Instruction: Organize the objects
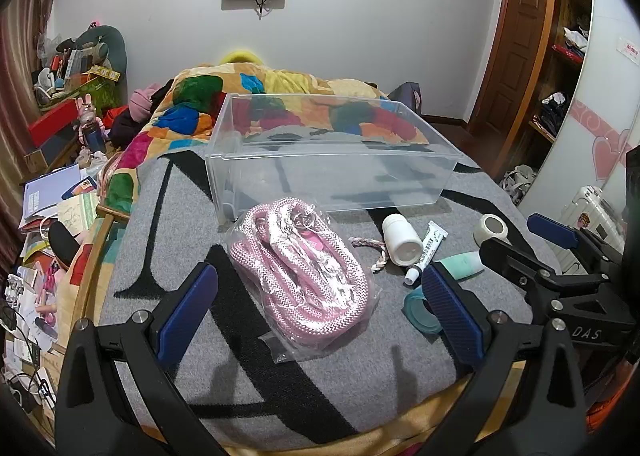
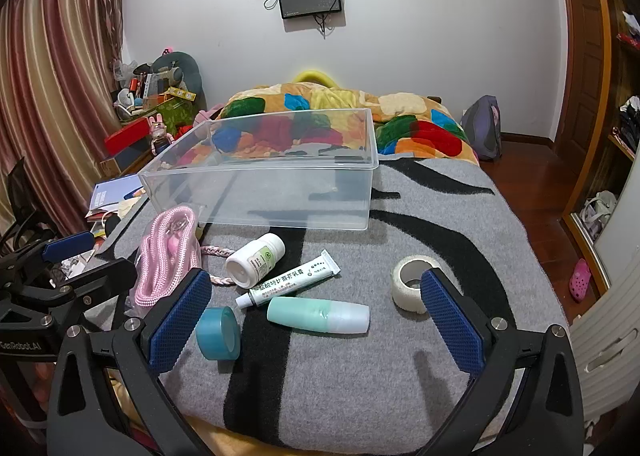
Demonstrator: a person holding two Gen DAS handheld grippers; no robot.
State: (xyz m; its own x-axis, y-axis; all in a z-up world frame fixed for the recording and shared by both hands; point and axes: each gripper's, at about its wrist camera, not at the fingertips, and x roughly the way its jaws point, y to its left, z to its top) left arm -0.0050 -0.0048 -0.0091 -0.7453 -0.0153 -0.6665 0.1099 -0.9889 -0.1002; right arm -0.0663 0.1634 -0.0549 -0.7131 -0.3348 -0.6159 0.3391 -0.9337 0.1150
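Nothing is sorted yet: the clear plastic bin (image 2: 280,180) sits empty. In front of it lie the bagged pink rope (image 1: 304,276), white bottle (image 2: 256,260) and tape rolls. Left gripper (image 1: 316,296) and right gripper (image 2: 316,308) both gape, holding nothing.

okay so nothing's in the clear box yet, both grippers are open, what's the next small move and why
Probably ease the left gripper down over the bagged pink rope and close on it. Its jaws are open and already straddle the bag, which lies right in front of the clear box, so it looks like the easiest first item to lift in. The right gripper is open too, above the smaller items.
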